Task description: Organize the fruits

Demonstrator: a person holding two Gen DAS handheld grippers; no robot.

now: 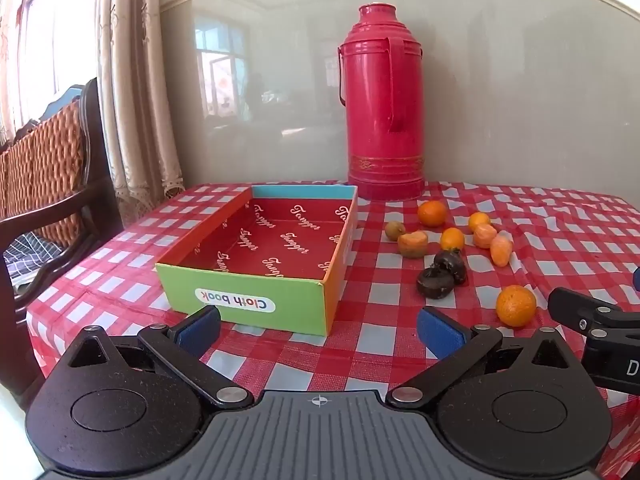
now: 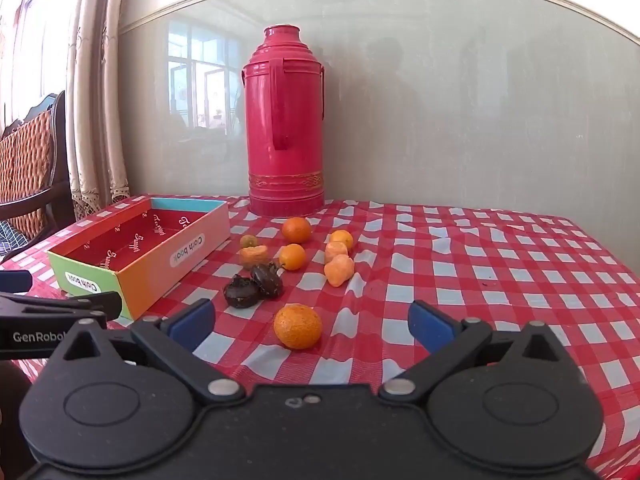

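- Holding my left gripper (image 1: 318, 330) wide open, empty, facing the box (image 1: 260, 256).
- Right gripper (image 2: 312, 324) wide open, empty, nearest orange (image 2: 297, 326) between its fingers.

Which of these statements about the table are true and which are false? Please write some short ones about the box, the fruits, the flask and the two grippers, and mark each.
1. The box holds no fruit. True.
2. The red flask lies on its side. False: it stands upright at the back of the table.
3. The right gripper is open, with the nearest orange in front of it. True.
4. The left gripper holds a fruit. False: it is open and holds nothing.
5. The two dark fruits lie far apart. False: they lie side by side.
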